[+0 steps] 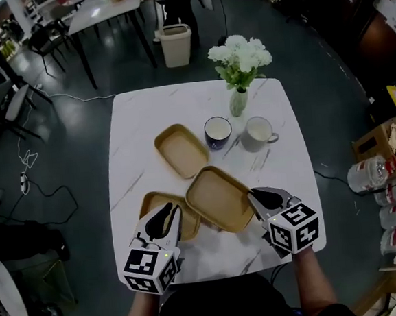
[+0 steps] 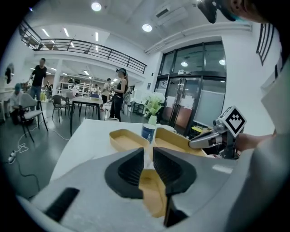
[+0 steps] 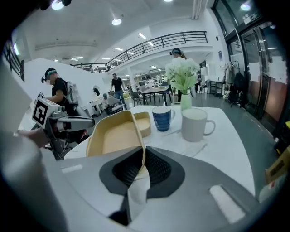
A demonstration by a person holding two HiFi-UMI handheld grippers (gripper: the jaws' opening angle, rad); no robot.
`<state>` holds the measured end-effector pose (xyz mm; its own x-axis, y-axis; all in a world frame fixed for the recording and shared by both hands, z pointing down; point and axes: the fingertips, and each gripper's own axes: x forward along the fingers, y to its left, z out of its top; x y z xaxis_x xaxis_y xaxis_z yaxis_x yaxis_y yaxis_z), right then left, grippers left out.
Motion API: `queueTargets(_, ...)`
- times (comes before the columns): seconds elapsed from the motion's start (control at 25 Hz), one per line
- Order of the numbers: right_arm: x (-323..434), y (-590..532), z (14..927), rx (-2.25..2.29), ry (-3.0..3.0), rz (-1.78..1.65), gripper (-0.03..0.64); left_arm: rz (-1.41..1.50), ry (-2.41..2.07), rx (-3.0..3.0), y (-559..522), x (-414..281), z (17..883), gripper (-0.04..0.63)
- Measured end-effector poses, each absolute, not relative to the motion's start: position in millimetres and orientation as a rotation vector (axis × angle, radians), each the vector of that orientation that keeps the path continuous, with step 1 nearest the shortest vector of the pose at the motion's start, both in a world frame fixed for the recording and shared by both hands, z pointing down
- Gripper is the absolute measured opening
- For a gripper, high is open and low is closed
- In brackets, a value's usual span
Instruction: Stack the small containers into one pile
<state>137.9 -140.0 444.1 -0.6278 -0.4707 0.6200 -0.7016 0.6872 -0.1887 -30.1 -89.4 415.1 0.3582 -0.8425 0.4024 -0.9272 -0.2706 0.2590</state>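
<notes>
Three shallow tan containers are on the white table [image 1: 146, 117]. The far one [image 1: 180, 150] lies flat by itself. The middle one [image 1: 219, 198] is tilted, its near right rim pinched in my right gripper [image 1: 260, 200]; in the right gripper view its rim [image 3: 115, 136] runs up from the closed jaws of this gripper [image 3: 142, 154]. The near-left container [image 1: 162, 204] lies partly under the middle one. My left gripper [image 1: 165, 218] stands astride its rim [image 2: 152, 190], and a gap shows between the pads of the left gripper [image 2: 148, 152].
A dark blue cup [image 1: 217, 131], a white mug [image 1: 256, 133] and a vase of white flowers [image 1: 239, 102] stand at the table's far side. A bin [image 1: 176, 44] and another table are beyond. Boxes and bottles sit on the floor at right.
</notes>
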Motion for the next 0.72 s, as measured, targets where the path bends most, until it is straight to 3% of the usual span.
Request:
queueTargets(0.32,61.6,-123.9,444.3,0.712,-2.378,0.503,0.023,0.215,-1.669,2.073,-58.1,-102.2,414.5,0.058)
queueTargets(0.72,5.3,-104.6,460.7,0.568,-2.323,0.458,0.025,0.252,-1.67,2.033,-40.2,-138.5,429.0,0.069)
